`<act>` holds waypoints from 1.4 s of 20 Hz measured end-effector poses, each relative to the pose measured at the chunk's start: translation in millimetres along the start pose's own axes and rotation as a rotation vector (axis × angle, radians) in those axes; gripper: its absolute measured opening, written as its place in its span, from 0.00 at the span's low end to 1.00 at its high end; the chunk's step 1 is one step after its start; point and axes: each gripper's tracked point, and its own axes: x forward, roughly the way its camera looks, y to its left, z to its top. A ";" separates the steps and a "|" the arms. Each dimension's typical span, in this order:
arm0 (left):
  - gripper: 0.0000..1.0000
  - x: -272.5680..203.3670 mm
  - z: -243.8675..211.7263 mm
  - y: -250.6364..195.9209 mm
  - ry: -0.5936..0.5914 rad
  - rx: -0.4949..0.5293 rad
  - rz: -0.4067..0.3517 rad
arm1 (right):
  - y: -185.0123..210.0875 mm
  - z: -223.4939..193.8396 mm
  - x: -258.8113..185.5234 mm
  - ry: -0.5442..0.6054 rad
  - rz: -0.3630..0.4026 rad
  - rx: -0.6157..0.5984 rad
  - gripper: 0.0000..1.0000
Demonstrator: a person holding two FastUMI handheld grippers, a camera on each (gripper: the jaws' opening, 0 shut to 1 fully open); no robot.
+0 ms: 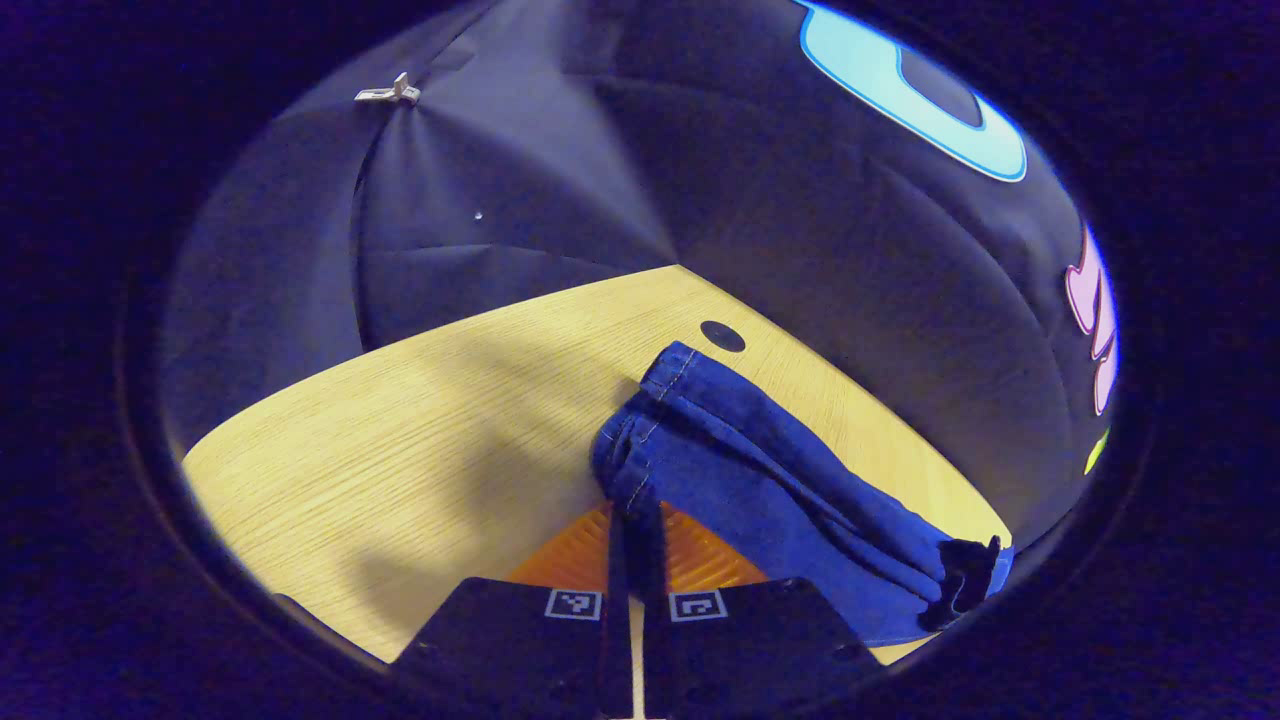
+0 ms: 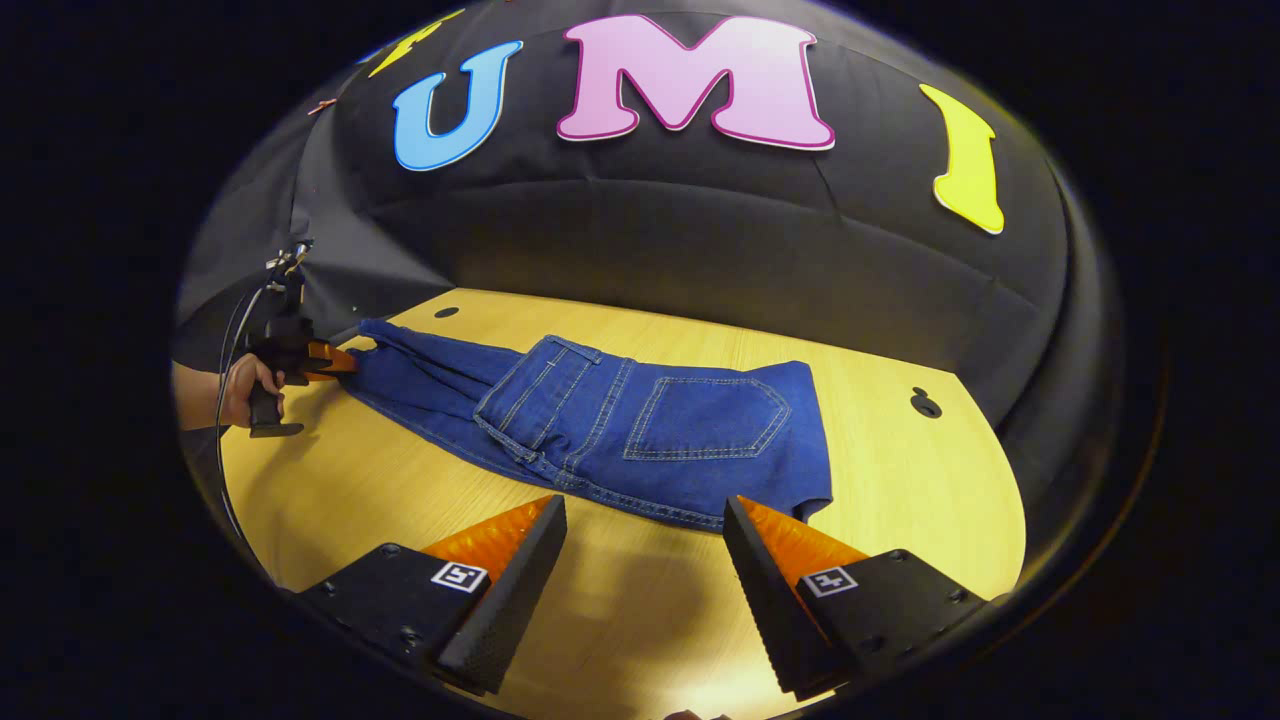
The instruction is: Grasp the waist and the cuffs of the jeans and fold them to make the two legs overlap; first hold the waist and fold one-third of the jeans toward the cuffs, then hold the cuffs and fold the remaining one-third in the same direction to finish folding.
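The cuffs [image 1: 640, 440] are pinched between the closed fingers of the left gripper [image 1: 632, 545]; they could be pulled free if dragged too fast. Ahead of the wide-open, empty right gripper [image 2: 645, 540], the jeans [image 2: 620, 420] are laid, waist already folded over.

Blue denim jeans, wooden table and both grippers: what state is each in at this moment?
Blue denim jeans: legs overlapped, waist part folded over toward the cuffs, cuff end pinched.
Left gripper: shut on the cuffs.
Right gripper: open, holding nothing, near the folded edge.
Light wooden table: jeans lying flat on it.
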 end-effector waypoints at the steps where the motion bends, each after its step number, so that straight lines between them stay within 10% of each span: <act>1: 0.09 -5.6 7.9 -5.5 -0.016 0.008 -0.012 | -5.0 2.3 -1.8 -0.006 -0.008 -0.004 0.98; 16: 0.07 -159.1 97.1 -287.2 -0.252 0.115 -0.487 | -72.2 17.3 -30.1 -0.056 -0.141 0.070 0.97; 25: 0.07 -212.2 -112.1 -505.3 -0.008 0.308 -0.907 | -119.1 -8.7 -75.9 -0.058 -0.254 0.171 0.97; 28: 0.10 -176.6 -181.5 -517.7 0.096 0.402 -0.870 | -128.2 -26.5 -92.6 -0.031 -0.286 0.195 0.97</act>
